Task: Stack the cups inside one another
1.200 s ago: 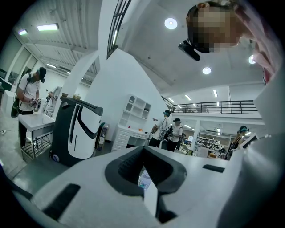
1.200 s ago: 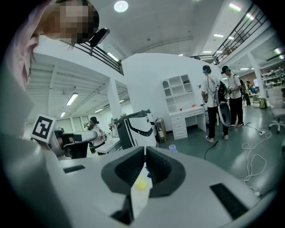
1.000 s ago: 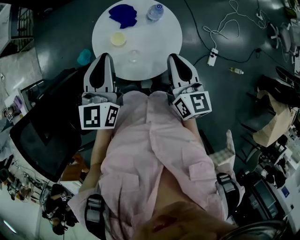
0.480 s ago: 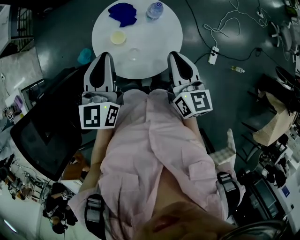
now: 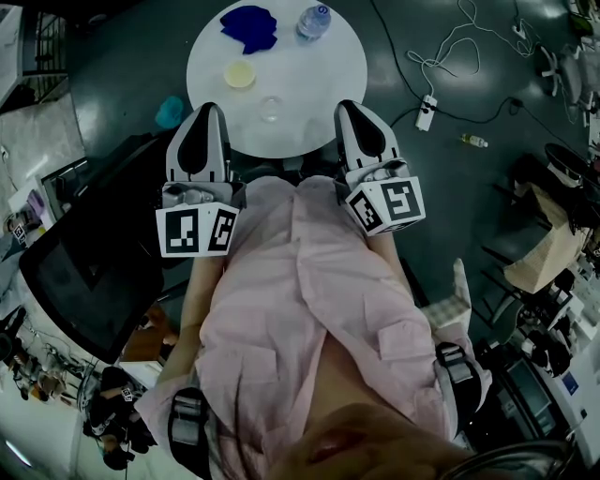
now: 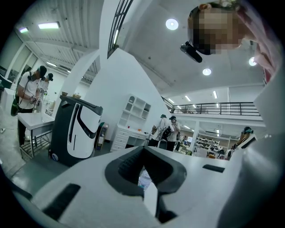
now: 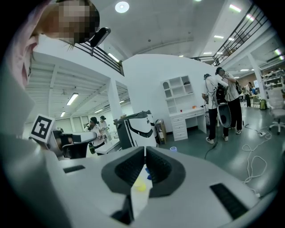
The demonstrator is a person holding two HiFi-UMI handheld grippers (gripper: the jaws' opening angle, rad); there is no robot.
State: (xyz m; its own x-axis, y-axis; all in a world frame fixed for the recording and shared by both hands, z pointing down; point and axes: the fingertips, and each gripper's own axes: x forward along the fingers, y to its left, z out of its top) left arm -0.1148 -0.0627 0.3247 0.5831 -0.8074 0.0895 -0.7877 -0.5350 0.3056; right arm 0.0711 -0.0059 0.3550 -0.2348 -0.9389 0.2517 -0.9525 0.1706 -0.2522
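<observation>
Two cups stand on the round white table (image 5: 328,66): a yellow cup (image 5: 239,75) toward the table's left side and a clear cup (image 5: 270,109) near the table's front edge, apart from each other and not yet nested. A blue cloth (image 5: 249,26) and a water bottle (image 5: 312,21) lie at the table's far side, and a teal thing (image 5: 169,112), too small to identify, sits on the floor just left of the table. The left gripper (image 5: 204,112) and the right gripper (image 5: 349,106) hover at the table's front edge, one on each side of the clear cup, touching neither cup. Each gripper's own view shows its jaws brought together at the tips with nothing between them. Both cups look like light, thin plastic, likely slippery and easy to tip or squash, so a gentle pinch across the rim or upper wall seems the safest hold. The clear one will be harder to judge against the white top. Compared with a second ago little has changed: both grippers stay closed in the same places, and the table sits only slightly differently in the head view, which suggests a small head shift.
</observation>
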